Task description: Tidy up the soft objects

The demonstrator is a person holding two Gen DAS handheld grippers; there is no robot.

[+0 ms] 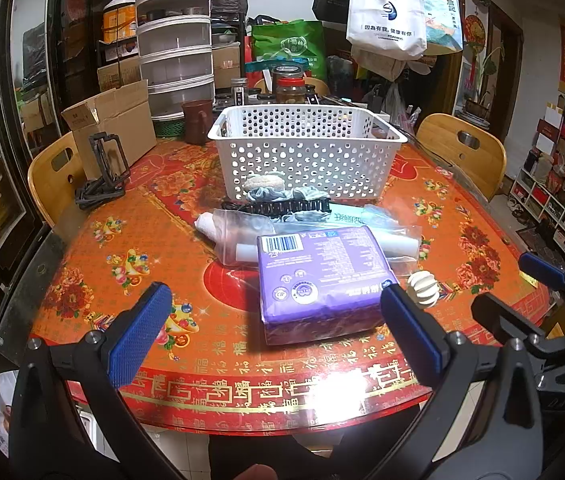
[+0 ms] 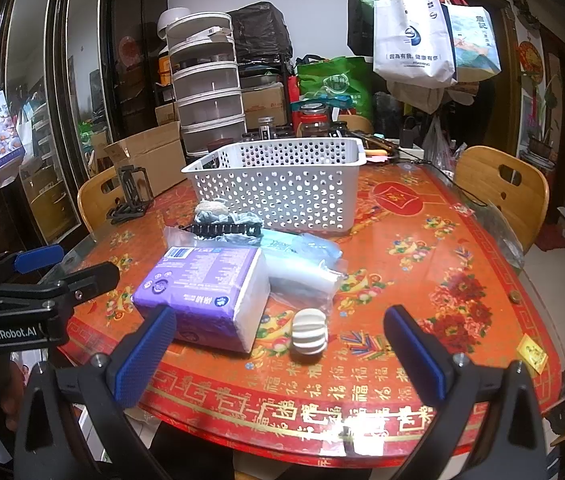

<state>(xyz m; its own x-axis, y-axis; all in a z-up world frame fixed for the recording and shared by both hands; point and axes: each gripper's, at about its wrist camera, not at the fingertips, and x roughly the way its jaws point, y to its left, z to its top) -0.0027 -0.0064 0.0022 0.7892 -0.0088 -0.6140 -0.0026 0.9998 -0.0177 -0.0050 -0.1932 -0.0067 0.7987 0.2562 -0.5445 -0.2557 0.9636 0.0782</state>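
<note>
Item: soft goods awaiting sorting on a round surface [image 1: 94, 264] covered in red and orange print.

Receptacle: a white perforated basket [image 1: 306, 152] is standing at the far side of the surface; little of its interior is showing in either view, so its contents cannot be told.

Goods: a purple tissue pack [image 1: 322, 280] is lying nearest the front edge. A white ribbed ball [image 2: 308, 331] is sitting just beside its right corner. Behind the pack, clear plastic bags [image 2: 302, 268] holding white rolls are lying in a loose heap. A black comb-like strip [image 1: 282, 206] and a grey cloth bundle [image 1: 270, 190] are lying against the foot of the basket.

Tools: the left gripper [image 1: 278, 332] is hovering over the front edge, jaws wide apart and holding nothing, framing the tissue pack. The right gripper [image 2: 282, 356] is hovering alongside, jaws likewise wide apart and empty, with the ribbed ball between its fingers in view.

Step in hand, as judged: the approach to a first pick; nothing is seen to be in the basket yet. The next move is calling for a descent onto the pack or ball, a gentle closing so the soft thing is not crushed, then a carry over the basket rim.

Unclear: the bags' contents are blurring through the plastic, and the bundle's make-up is hard to read.
</note>
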